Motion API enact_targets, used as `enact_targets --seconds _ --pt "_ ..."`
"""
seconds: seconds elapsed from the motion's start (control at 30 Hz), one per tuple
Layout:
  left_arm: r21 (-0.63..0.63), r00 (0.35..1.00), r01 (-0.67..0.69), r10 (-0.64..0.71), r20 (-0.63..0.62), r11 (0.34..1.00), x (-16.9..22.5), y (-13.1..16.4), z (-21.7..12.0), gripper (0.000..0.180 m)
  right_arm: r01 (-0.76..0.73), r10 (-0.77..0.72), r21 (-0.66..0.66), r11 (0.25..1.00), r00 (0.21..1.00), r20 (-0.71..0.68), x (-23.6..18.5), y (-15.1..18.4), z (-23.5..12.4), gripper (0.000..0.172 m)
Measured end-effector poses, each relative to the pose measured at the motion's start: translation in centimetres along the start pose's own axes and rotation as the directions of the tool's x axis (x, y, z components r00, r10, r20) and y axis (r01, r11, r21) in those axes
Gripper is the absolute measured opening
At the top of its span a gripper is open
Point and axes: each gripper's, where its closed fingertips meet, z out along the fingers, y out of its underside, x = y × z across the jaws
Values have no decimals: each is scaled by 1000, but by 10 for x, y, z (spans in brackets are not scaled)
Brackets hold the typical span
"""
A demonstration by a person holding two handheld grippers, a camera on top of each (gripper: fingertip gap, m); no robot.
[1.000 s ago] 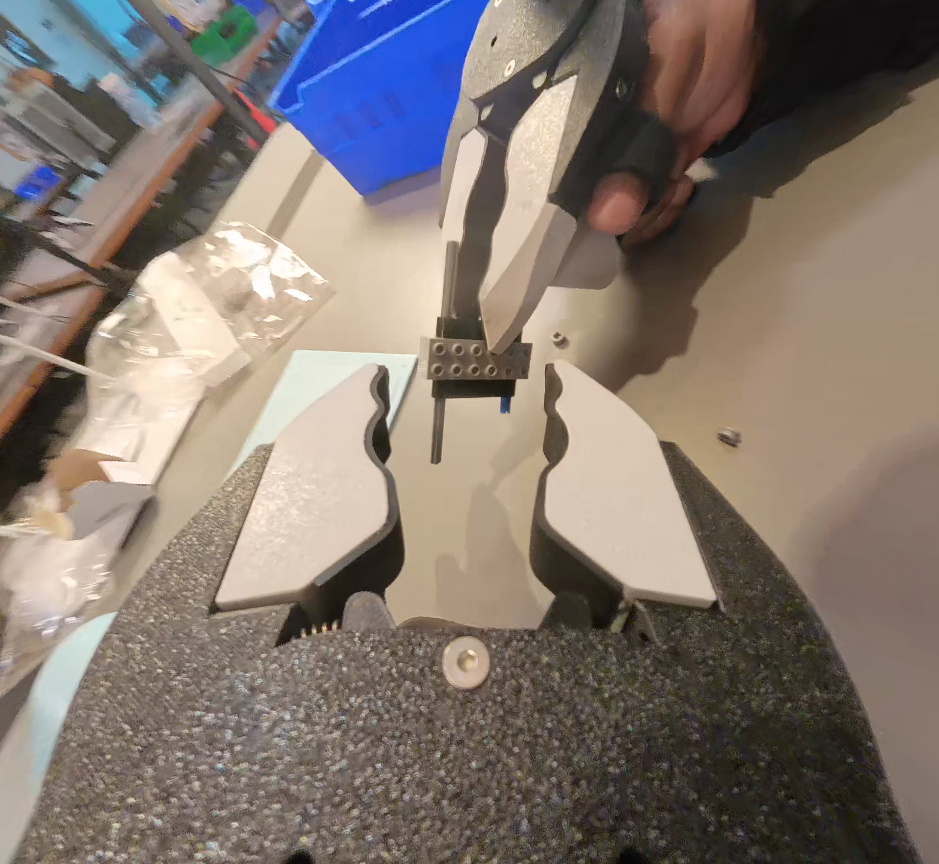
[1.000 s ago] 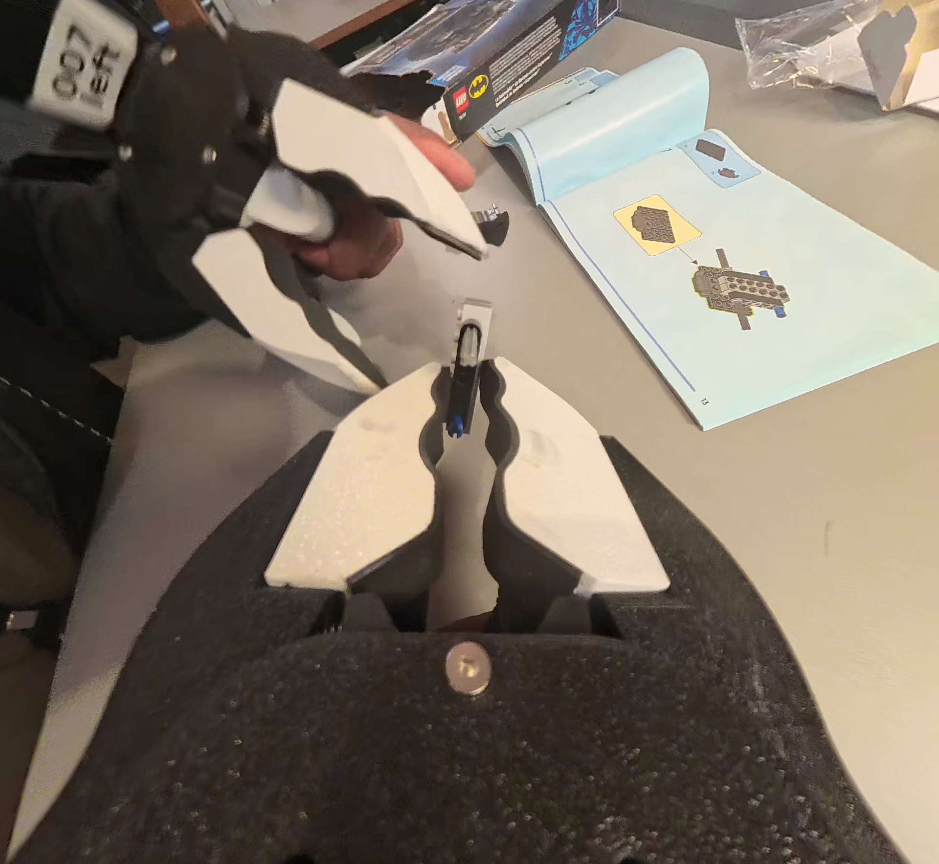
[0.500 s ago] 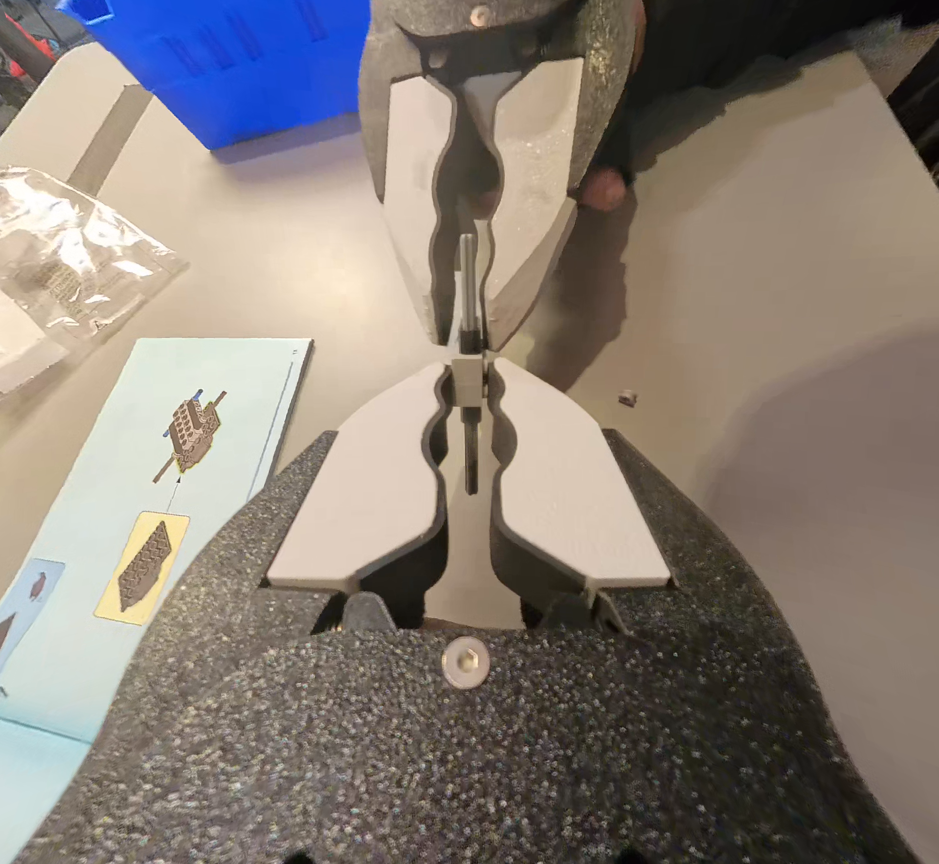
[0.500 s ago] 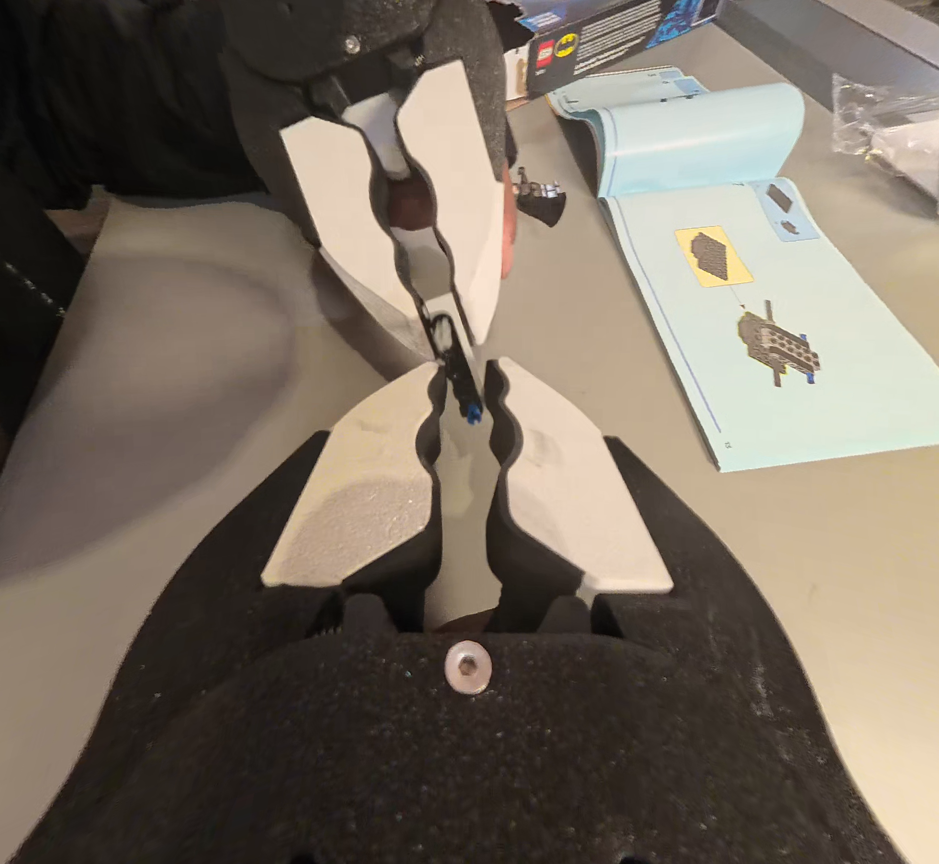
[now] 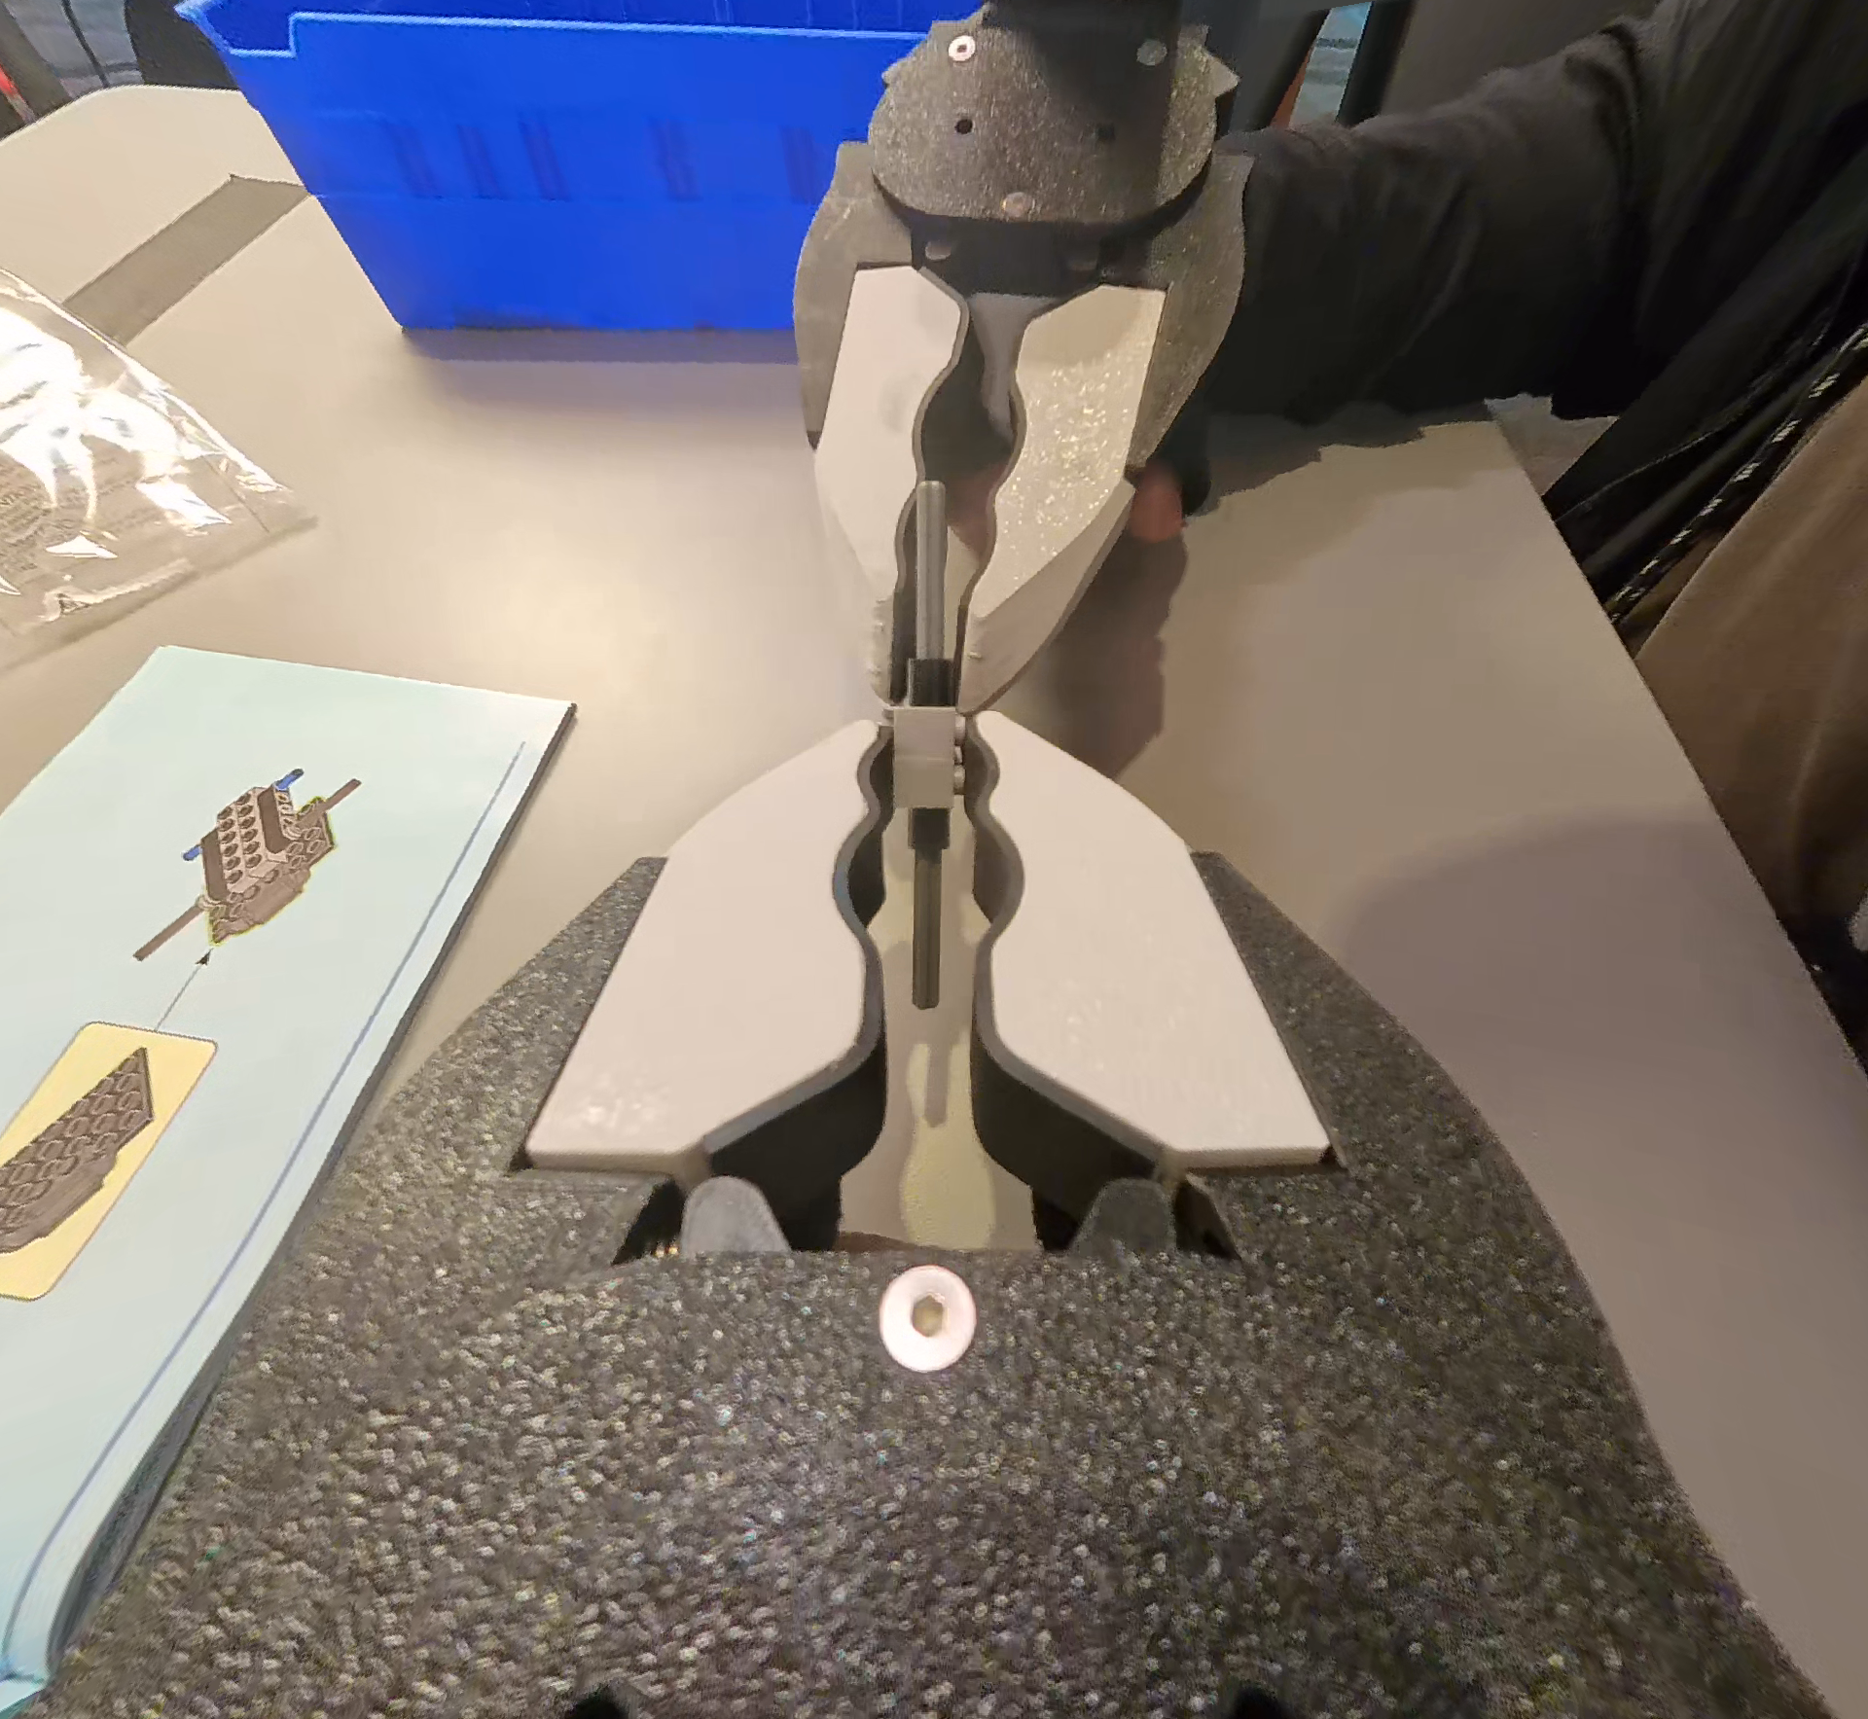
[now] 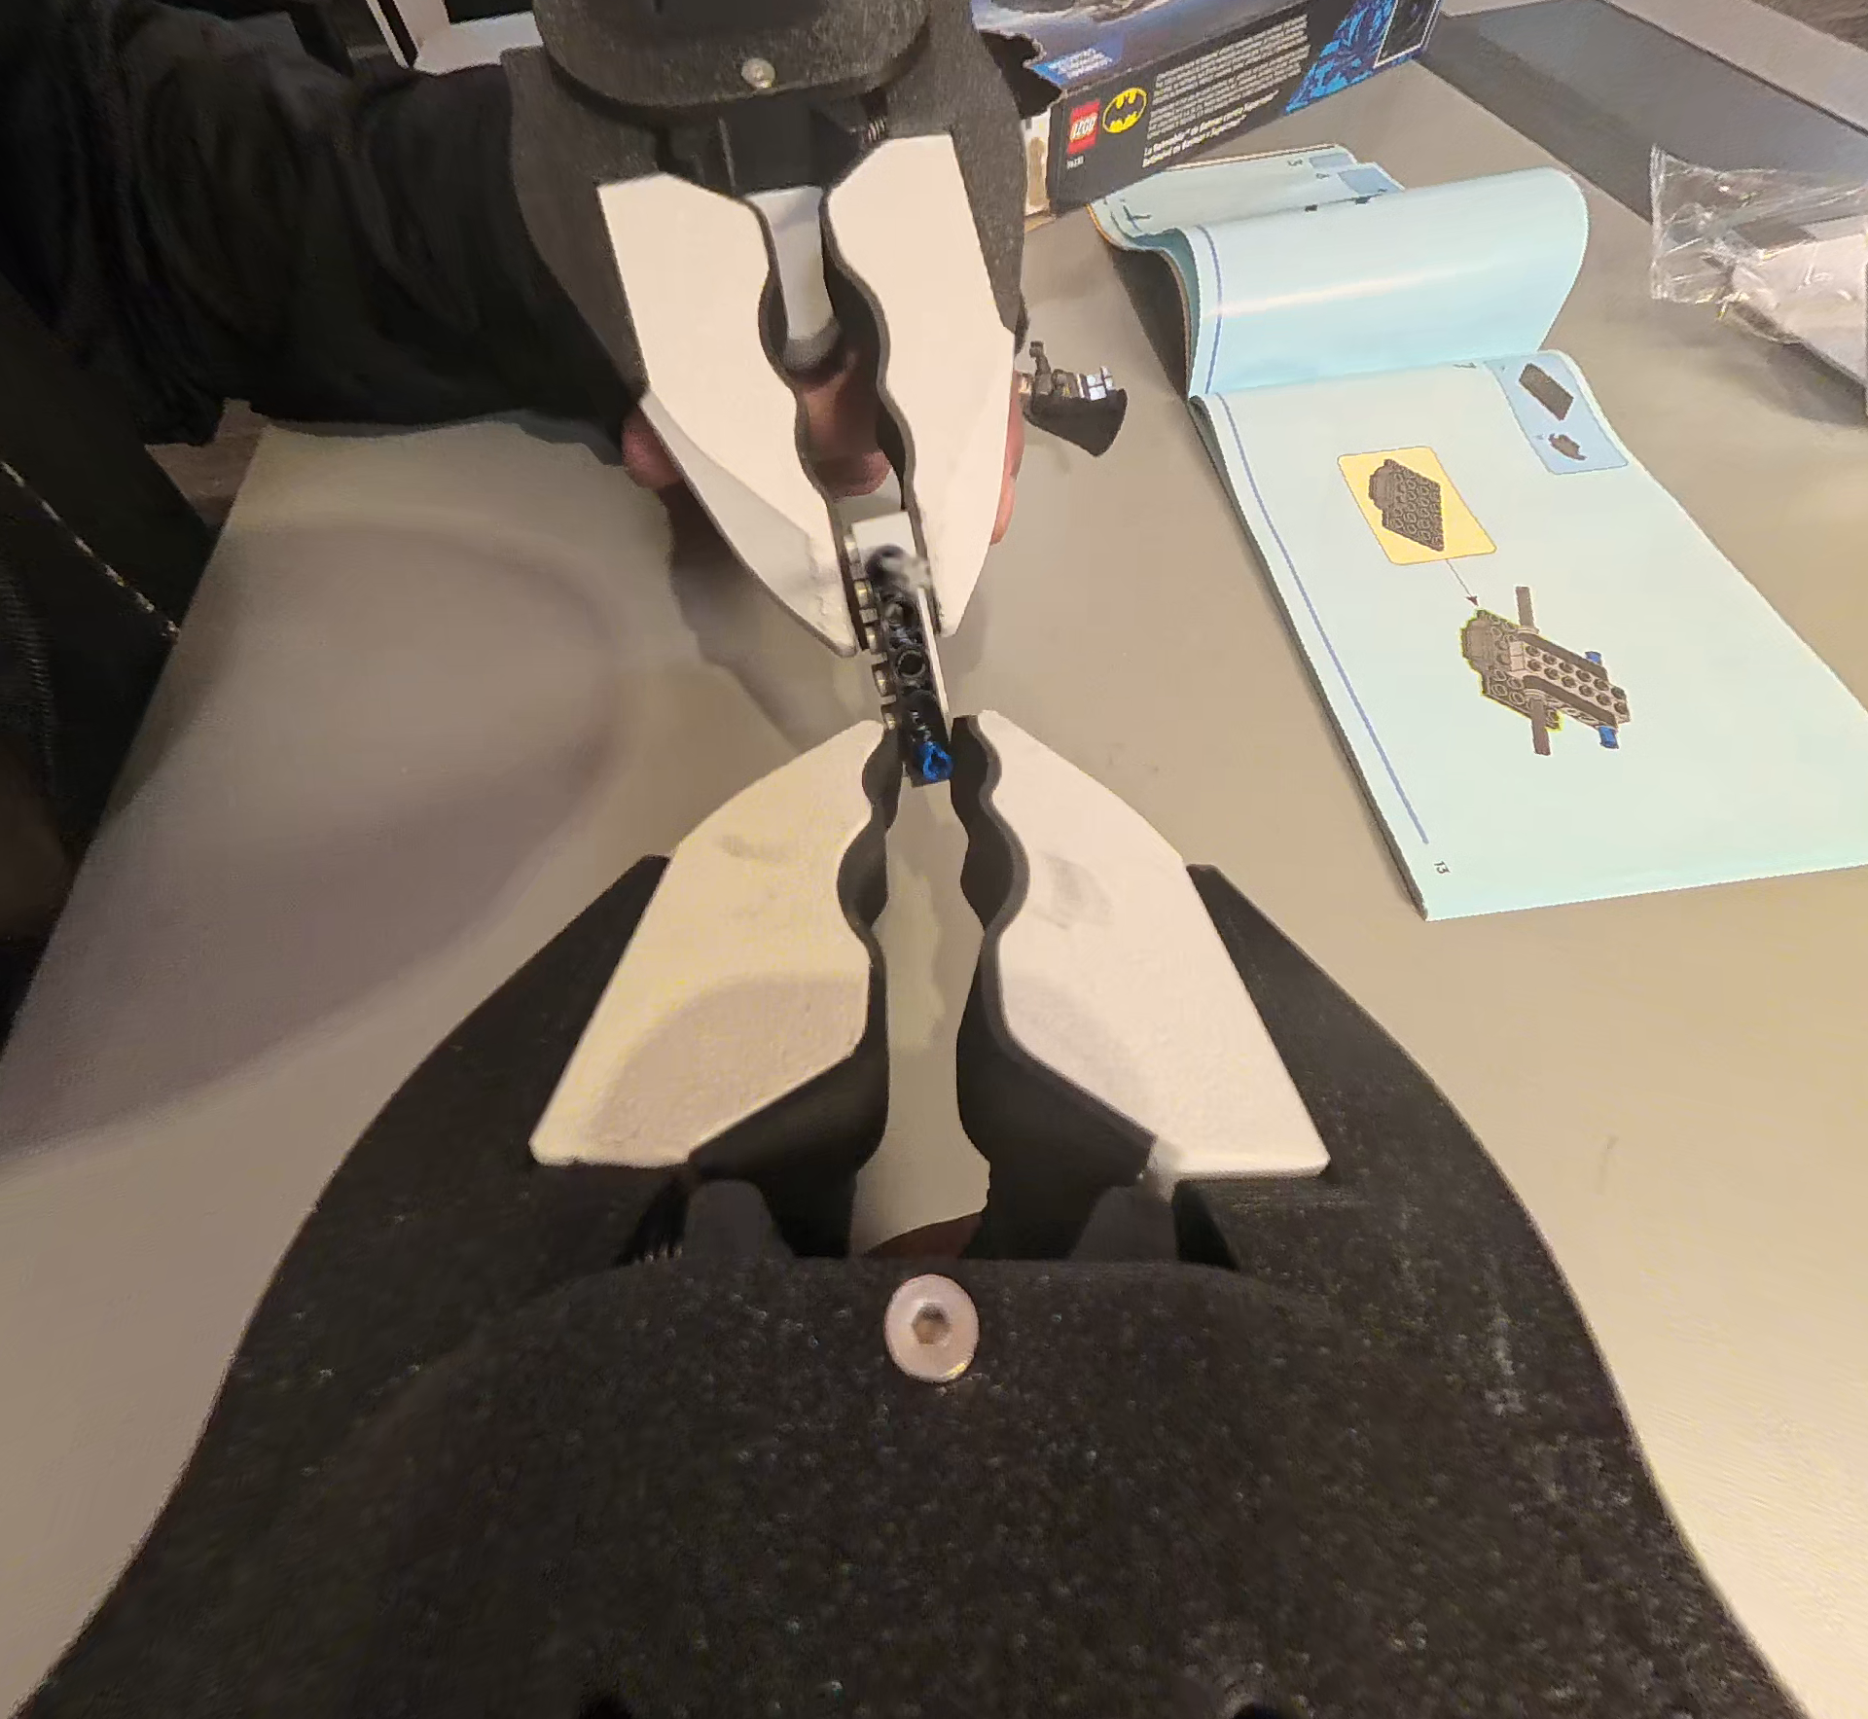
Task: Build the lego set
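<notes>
Small grey-and-black studded brick assembly with a long grey axle (image 5: 925, 766) spans nose to nose between both clamped tips: left hand-held gripper (image 5: 925, 761), right hand-held gripper (image 6: 925, 761).

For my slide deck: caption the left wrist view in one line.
Both grippers, left and right, clamp one small brick assembly above a grey table.

Glossy plastic bin (image 5: 566, 154), matt table (image 5: 1365, 761).
</notes>
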Motion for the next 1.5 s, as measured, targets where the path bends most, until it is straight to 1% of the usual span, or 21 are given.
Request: enact_targets --seconds 0.17,0.33,0.4,0.47,0.57,0.63,0.73,1.07,1.37,1.5 --pt "-26 1000 5 -5 -6 1000 2 5 3 14 -10 9 22 1000 1000 13 -2 -3 0 9" --pt "-53 1000 -4 4 10 999 2 8 7 12 12 -12 -5 1000 1000 3 -3 0 1 9" --pt "-60 1000 13 -12 29 998 -1 9 8 12 19 -20 -56 998 1000 -18 1 5 -3 9" --pt "-75 999 23 -20 42 997 -3 12 7 12 25 -33 -147 989 998 -55 10 17 -11 13" --pt "-81 998 41 -36 53 996 -4 13 7 12 -28 -1 -272 962 994 -106 23 38 -23 17" --pt "-78 998 36 -31 56 996 -4 12 8 12 -51 24 -305 951 995 -93 23 46 -27 17" --pt "-80 998 31 -26 59 996 -3 13 9 12 -55 35 -327 943 997 -67 20 51 -29 17" --pt "-80 998 40 -37 42 996 -1 14 10 12 -55 35 -343 938 997 -64 25 62 -20 14" --pt "-67 998 40 -37 54 997 -4 13 10 12 -17 -14 -380 925 997 -79 25 66 -16 13" --pt "-61 998 37 -33 61 997 -5 12 9 12 2 -42 -392 920 995 -93 26 67 -15 8"
